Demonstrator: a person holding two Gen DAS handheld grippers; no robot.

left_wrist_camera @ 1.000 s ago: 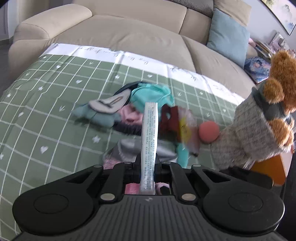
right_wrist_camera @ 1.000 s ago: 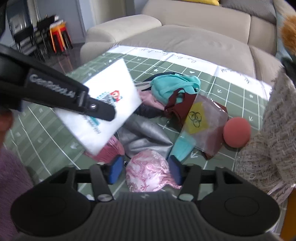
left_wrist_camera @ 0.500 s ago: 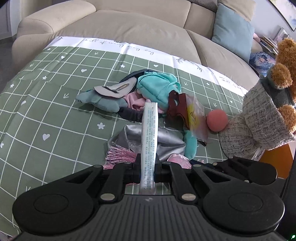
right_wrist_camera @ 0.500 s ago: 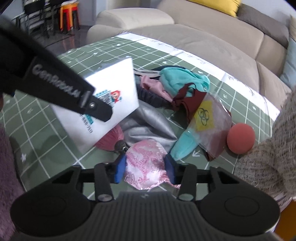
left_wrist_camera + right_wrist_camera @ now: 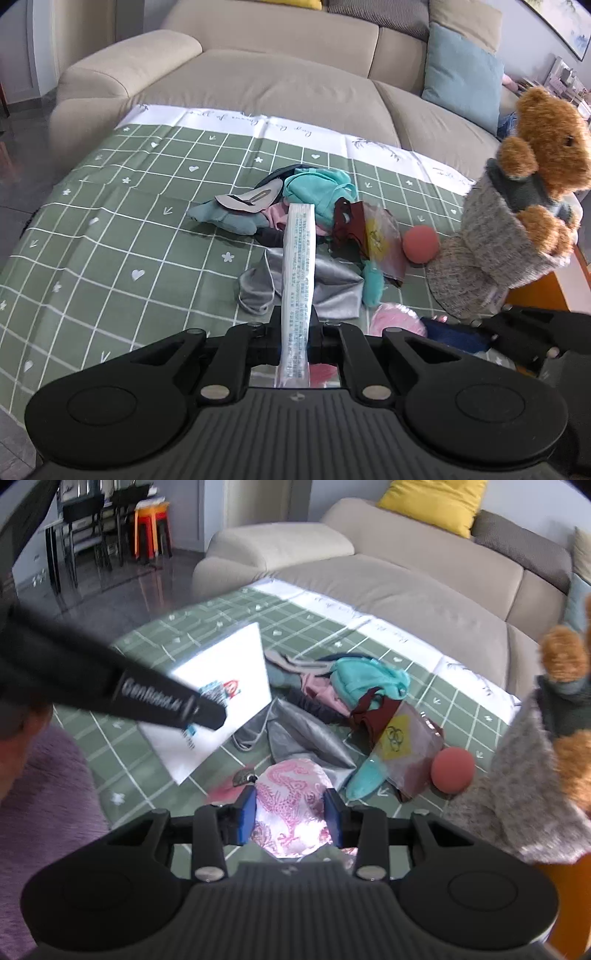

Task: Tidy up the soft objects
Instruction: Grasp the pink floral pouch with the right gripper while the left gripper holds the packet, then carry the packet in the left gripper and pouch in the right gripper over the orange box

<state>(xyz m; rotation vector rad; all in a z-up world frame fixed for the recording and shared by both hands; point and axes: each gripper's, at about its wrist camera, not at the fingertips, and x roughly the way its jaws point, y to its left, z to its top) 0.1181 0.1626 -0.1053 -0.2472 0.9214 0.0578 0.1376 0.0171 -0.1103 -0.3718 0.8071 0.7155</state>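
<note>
My left gripper (image 5: 295, 325) is shut on a flat white tissue pack (image 5: 298, 273), held edge-on above the green checked cloth (image 5: 110, 236); the pack's face also shows in the right wrist view (image 5: 221, 698). My right gripper (image 5: 290, 812) is shut on a pink patterned pouch (image 5: 291, 797), lifted just above the cloth. A pile of soft things lies in the middle: a teal garment (image 5: 317, 188), a silver pouch (image 5: 325, 284), a maroon item (image 5: 347, 221), a clear bag with a yellow label (image 5: 402, 738) and a red ball (image 5: 421, 243).
A teddy bear in a grey knit sweater (image 5: 517, 229) stands at the right edge of the cloth. A beige sofa (image 5: 295, 85) with a blue cushion (image 5: 461, 74) lies behind. Chairs and an orange stool (image 5: 151, 524) stand on the floor far left.
My right gripper closed on the pink pouch and raised it off the cloth. My left gripper lifted and drew back with the tissue pack, so the pile looks farther away.
</note>
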